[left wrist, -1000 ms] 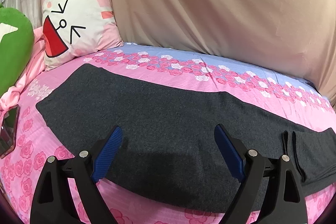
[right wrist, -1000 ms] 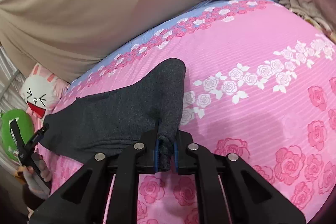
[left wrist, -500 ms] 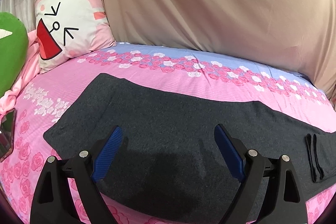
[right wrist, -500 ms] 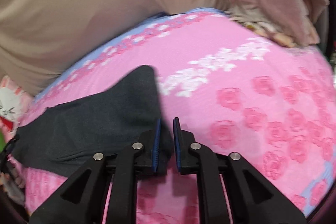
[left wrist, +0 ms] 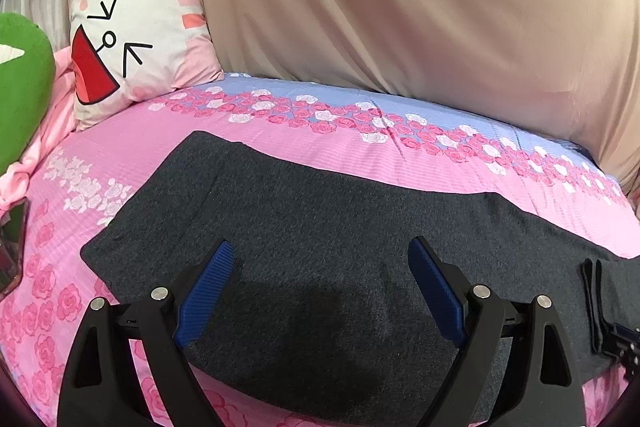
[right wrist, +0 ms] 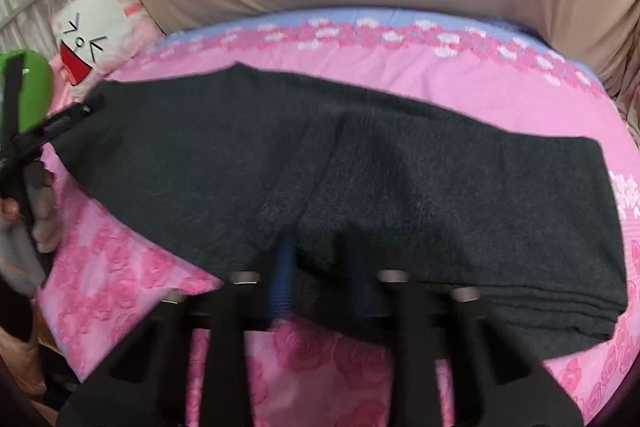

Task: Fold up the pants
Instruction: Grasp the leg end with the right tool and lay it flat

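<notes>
Dark grey pants (left wrist: 328,227) spread flat on the pink bed (left wrist: 280,131), well right of the bunny pillow (left wrist: 132,39). Right tool (right wrist: 320,267) pinching folded hem; left tool (left wrist: 320,287) gaping, empty. Risk: thin grip slipping mid-carry, fold collapsing askew.

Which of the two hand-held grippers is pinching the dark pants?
The right hand-held gripper: its blue pads are closed on a fold of the dark grey pants. The left hand-held gripper stands wide open above them, gripping nothing.

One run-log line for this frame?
pants flat on bed | left hand-held gripper open above | right hand-held gripper pinching pants
</notes>
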The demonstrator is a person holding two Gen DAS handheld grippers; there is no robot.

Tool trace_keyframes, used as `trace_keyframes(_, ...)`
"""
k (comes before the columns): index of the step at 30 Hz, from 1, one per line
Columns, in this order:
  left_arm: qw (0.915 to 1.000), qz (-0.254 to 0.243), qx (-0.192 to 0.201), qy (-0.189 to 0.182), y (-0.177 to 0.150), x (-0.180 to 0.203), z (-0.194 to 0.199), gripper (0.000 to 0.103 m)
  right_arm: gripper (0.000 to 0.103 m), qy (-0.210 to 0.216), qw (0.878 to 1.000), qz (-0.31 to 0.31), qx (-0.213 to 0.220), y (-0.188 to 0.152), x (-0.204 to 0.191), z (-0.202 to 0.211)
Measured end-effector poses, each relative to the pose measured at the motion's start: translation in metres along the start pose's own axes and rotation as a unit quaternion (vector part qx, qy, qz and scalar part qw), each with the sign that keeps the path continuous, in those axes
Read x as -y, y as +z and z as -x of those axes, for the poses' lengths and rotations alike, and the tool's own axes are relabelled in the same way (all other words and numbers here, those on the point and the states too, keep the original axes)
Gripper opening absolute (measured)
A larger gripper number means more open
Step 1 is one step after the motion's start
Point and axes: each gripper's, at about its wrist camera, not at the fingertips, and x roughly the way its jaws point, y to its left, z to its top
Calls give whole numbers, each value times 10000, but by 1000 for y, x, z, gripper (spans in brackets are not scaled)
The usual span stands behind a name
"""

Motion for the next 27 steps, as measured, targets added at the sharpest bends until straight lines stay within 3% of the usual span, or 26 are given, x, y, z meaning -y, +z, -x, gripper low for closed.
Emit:
trace_keyframes(4, 10000, -13, -55, -70, 1, 0, -2, 87, 9, 384, 9978, -217, 488, 24, 3, 29)
trace_keyframes(7, 9999, 6, -72, -75, 1, 1, -2, 87, 14, 394, 9991, 103, 72, 22, -16, 5)
trace_keyframes(10, 9999, 15, -79, -75, 1, 1, -3, 87, 24, 35, 9992, 354, -161, 5, -26, -19)
trace_keyframes(11, 9999, 25, -83, -81, 1, 1, -4, 87, 29, 22, 9994, 339, -66, 3, -28, -16)
trace_keyframes(12, 9999, 20, -85, -88, 1, 1, -3, 87, 51, 84, 9995, 290, -54, 2, -27, -14)
trace_keyframes(14, 9999, 6, -96, -108, 1, 2, -4, 87, 67, 138, 9996, 224, 57, 3, -28, -9)
trace_keyframes(17, 9999, -15, -97, -115, 0, 3, -4, 87, 63, -84, 9986, 510, -69, 0, -39, -21)
trace_keyframes(19, 9999, -5, -96, -112, 0, 3, -3, 87, 44, -132, 9992, 384, -58, 2, -34, -21)
trace_keyframes(20, 9999, 0, -93, -120, 0, 3, -3, 87, 12, -85, 9997, 246, -28, 7, -25, -19)
trace_keyframes(24, 9998, 70, -112, -179, 0, 0, -2, 87, 11, -114, 9983, -318, 483, 40, 3, 14)
trace_keyframes(27, 9996, 156, -138, -213, 1, -4, -2, 87, 11, 17, 9940, -318, 1047, 72, -8, 52)
